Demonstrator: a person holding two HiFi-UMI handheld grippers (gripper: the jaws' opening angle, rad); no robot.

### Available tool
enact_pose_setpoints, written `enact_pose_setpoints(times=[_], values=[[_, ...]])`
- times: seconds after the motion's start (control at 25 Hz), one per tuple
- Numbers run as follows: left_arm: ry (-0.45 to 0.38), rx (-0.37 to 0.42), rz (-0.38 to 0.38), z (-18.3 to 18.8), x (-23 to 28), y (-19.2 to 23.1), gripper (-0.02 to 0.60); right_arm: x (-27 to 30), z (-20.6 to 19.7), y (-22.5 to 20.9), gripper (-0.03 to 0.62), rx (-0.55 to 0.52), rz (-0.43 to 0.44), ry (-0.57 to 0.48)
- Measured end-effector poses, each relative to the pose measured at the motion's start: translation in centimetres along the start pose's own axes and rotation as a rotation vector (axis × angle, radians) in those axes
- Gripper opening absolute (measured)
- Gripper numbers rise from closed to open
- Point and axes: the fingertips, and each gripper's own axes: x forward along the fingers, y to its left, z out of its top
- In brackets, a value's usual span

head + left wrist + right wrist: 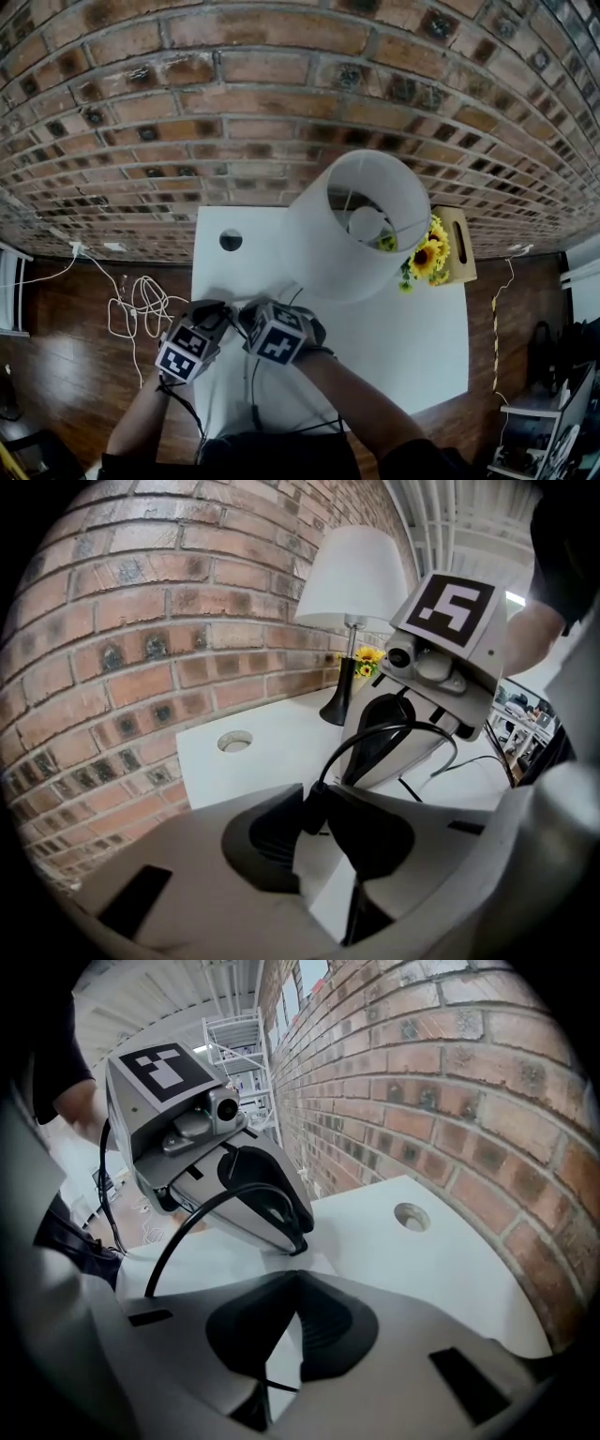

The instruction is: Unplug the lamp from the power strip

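While both grippers are meeting low over near-left part of white table [412, 356], left gripper [317, 810] is pinching black plug [314, 797] between its pads, black cord [360, 734] looping up and away from it. Right gripper [298, 1277] is pointing down just opposite, pads pressing together at tips, nothing showing between them. White power strip [305, 1262] is lying on table just beyond those tips, faint against tabletop. Lamp [361, 225] is standing upright toward back of table near brick wall [281, 94], sunflowers [427, 255] just beside it.
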Motion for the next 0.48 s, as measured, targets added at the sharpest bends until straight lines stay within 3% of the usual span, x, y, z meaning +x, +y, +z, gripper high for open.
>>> enact_pose_setpoints(times=[0.32,0.48], values=[[-0.04,-0.099,0.018,0.07,-0.27,0.3,0.104,0.02,-0.01,-0.12,0.005,0.038,-0.025,0.019],[-0.022,-0.06,0.016,0.15,-0.22,0.23,0.103,0.14,-0.1,-0.09,0.005,0.047,-0.021,0.029]])
